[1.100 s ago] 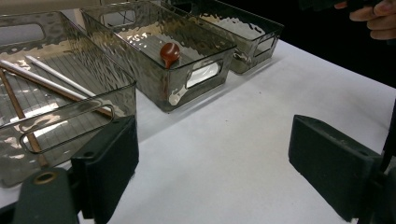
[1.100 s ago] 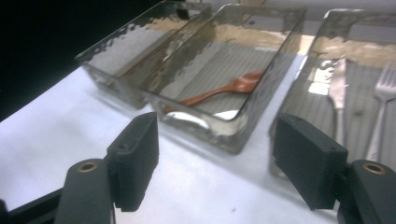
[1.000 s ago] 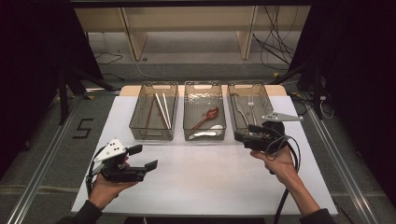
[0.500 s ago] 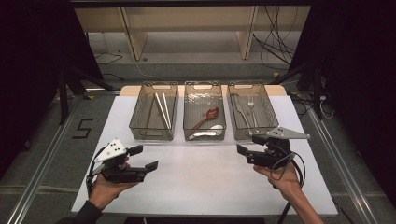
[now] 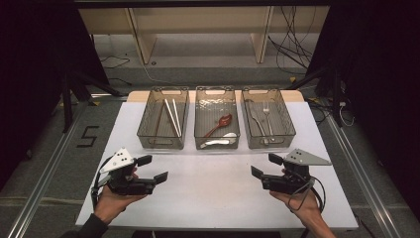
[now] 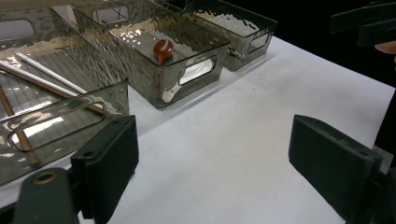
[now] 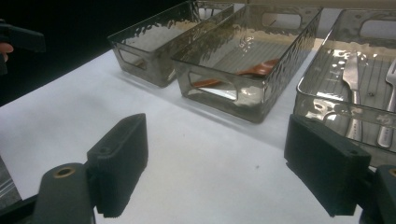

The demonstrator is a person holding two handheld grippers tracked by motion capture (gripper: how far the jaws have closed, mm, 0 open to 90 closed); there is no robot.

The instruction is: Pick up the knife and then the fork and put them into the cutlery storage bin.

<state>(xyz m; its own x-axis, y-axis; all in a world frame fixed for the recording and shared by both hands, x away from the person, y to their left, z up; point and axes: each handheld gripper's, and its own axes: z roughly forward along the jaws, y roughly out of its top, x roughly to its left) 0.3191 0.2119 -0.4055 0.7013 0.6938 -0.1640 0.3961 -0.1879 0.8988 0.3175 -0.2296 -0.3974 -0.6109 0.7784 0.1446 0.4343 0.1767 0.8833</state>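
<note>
Your right claw has just been opening and now gapes wide, empty, near the smoky clear right bin of steel cutlery at the worktop's far side. Your left claw is wide and empty too. White worktop, dark room.

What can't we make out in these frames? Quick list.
- Left bin, left gripper view: near end of the chopsticks blurred behind the rippled wall; bin cut by the left edge.
- Right bin, right gripper view: fork cut by the right edge; knife handle hidden behind the bin wall and the tongs' pad.
- Middle bin, high view: pale utensil too small to identify.
</note>
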